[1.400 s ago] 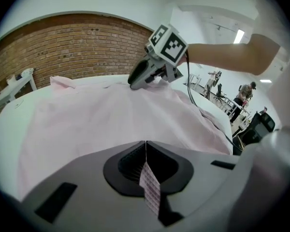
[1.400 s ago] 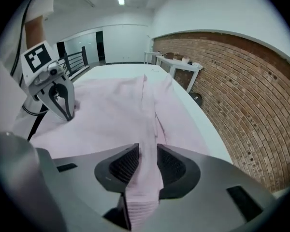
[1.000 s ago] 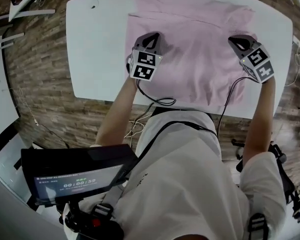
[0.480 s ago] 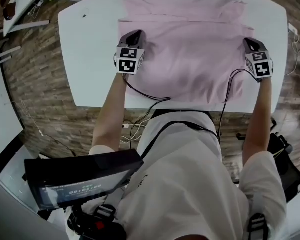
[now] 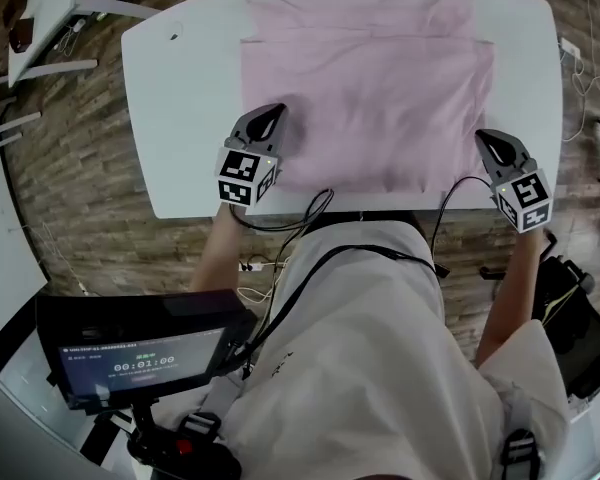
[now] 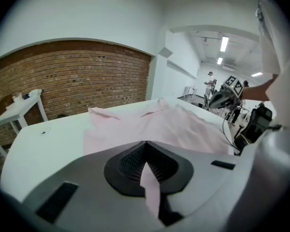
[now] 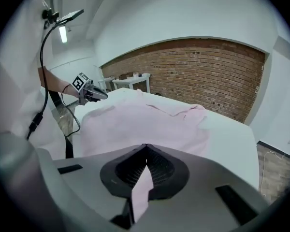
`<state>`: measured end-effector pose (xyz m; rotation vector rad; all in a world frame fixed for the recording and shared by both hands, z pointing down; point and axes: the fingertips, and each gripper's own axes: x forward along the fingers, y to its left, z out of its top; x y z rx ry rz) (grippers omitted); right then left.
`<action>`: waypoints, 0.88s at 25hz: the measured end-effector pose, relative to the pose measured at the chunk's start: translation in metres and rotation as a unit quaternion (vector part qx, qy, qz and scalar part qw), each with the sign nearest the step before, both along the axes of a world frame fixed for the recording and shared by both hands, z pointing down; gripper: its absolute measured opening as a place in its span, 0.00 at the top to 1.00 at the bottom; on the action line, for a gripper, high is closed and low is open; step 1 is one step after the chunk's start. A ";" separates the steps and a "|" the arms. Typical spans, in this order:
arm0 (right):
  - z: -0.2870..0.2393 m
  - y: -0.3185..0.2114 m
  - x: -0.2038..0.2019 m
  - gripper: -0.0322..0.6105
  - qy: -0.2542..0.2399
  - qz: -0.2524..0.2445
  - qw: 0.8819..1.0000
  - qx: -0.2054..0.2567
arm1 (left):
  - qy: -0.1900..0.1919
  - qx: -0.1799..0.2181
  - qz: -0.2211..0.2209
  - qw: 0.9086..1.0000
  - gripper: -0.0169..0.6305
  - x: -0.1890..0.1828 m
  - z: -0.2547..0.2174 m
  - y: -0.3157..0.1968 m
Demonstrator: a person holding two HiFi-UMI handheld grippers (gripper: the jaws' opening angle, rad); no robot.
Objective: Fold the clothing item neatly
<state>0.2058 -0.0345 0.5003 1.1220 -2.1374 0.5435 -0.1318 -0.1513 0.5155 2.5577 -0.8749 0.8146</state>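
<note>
A: Work surface?
B: White round-cornered table [image 5: 180, 118] on a brown wood-plank floor [image 5: 80, 218].
A: Surroundings?
B: Red brick wall [image 6: 77, 76] at the back, small white side table [image 6: 14, 111] standing before it. Black timer screen [image 5: 140, 353] at the head view's lower left.

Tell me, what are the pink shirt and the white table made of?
The pink shirt looks like thin matte cloth, probably cotton: it lies limp with soft creases. The white table has a smooth top with faint sheen, perhaps laminate or painted wood; hard to tell.
</note>
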 end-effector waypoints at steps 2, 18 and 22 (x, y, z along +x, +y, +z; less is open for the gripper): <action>0.004 0.023 -0.016 0.95 0.001 0.002 1.000 -0.008 | 0.006 -0.014 0.027 1.000 0.97 0.001 0.003 0.028; 0.096 0.087 0.000 0.95 0.107 0.141 0.984 -0.022 | -0.114 -0.054 -0.038 0.991 0.97 -0.065 0.093 0.134; 0.104 0.087 0.006 0.95 0.110 0.160 0.981 -0.027 | -0.112 -0.085 -0.061 0.988 0.97 -0.076 0.099 0.129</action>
